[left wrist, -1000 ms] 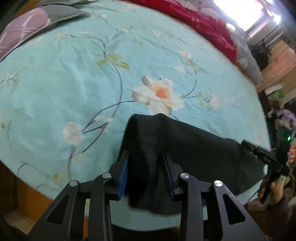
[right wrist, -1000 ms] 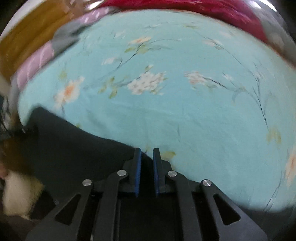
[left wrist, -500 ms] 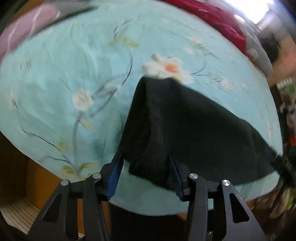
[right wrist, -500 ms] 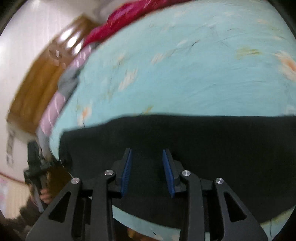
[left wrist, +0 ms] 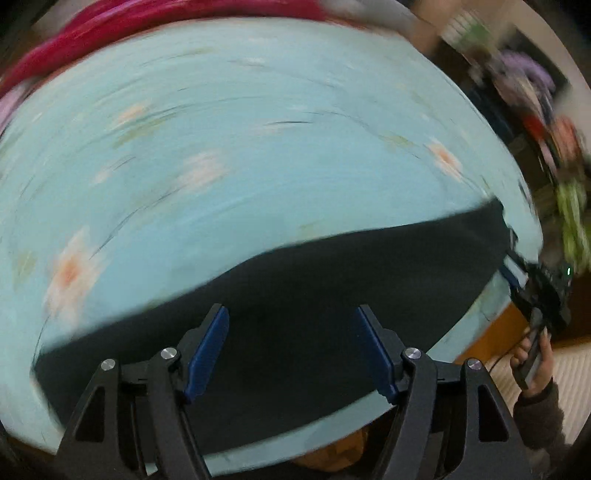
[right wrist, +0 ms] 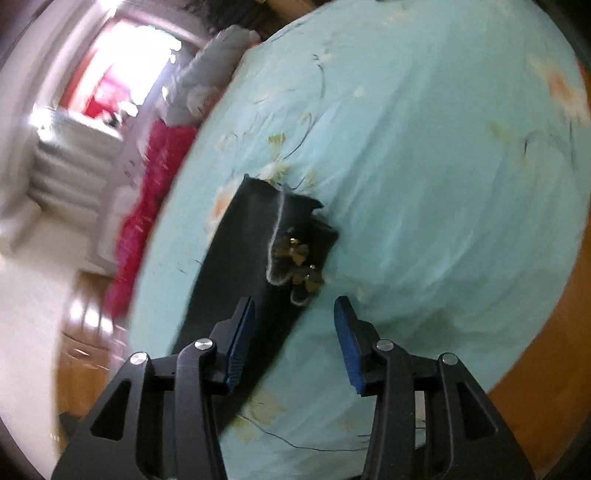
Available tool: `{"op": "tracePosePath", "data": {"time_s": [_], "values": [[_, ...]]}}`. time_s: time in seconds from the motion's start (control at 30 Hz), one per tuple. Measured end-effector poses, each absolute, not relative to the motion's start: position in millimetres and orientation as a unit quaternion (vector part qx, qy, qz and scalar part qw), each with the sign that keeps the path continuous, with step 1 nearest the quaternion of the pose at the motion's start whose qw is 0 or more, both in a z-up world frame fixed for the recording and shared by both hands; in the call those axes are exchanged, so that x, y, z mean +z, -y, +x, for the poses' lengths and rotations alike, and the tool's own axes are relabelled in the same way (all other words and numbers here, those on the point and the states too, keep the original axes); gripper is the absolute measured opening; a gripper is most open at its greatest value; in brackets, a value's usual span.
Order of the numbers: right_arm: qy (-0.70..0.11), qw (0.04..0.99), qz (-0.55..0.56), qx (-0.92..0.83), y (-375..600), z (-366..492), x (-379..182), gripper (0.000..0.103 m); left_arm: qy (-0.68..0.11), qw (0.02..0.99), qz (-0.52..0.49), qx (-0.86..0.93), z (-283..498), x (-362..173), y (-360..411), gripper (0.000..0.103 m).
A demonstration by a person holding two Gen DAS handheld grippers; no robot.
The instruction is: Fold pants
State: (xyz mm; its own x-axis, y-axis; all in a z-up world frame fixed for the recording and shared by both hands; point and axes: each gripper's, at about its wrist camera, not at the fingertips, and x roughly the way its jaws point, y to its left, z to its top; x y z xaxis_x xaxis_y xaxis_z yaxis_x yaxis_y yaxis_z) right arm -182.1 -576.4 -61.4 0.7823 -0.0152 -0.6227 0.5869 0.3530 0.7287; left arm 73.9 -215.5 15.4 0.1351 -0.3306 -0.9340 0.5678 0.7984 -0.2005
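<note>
Black pants (left wrist: 332, 280) lie flat in a long strip along the near edge of a bed with a turquoise floral sheet (left wrist: 240, 166). My left gripper (left wrist: 291, 325) is open and empty above the pants' middle. In the right wrist view the pants (right wrist: 251, 251) run away from me, with a metallic gold decoration (right wrist: 299, 258) at the frayed far end. My right gripper (right wrist: 293, 325) is open and empty above that end. The right gripper also shows at the pants' right end in the left wrist view (left wrist: 517, 269), held by a hand (left wrist: 532, 365).
A red blanket (left wrist: 147, 26) lies along the bed's far side and shows in the right wrist view (right wrist: 147, 206). The wooden bed frame (right wrist: 554, 332) borders the sheet. Grey bedding (right wrist: 218, 66) and a bright window (right wrist: 122, 62) are beyond. Colourful clutter (left wrist: 546, 129) stands right.
Both grippers have opened and let go of the pants. The pants now lie flat along the bed's near edge. Both cameras have swung round, with motion blur.
</note>
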Motion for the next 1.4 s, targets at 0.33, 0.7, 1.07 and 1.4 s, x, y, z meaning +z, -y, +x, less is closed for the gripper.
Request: {"op": "tracePosePath", "data": {"time_s": [0.33, 0.7, 1.07, 1.4], "values": [[-0.150, 0.751, 0.633, -0.113, 595.1, -182.7, -106.9, 0.019, -0.584, 0.664, 0.222, -0.411, 66.8, -3.9, 473.2, 0.071], [-0.148, 0.746, 0.645, -0.073, 601.9, -193.7, -114.1, 0.021, -0.584, 0.563, 0.333, -0.480, 34.8, -57.4, 613.5, 0.074], [-0.125, 0.741, 0.656, -0.063, 614.9, -190.8, -114.5, 0.018, -0.574, 0.534, 0.273, -0.558, 22.6, -61.7, 616.2, 0.011], [-0.160, 0.806, 0.570, 0.003, 573.1, -181.6, -47.3, 0.018, -0.592, 0.557, 0.135, -0.567, 48.2, -14.8, 515.7, 0.010]]}}
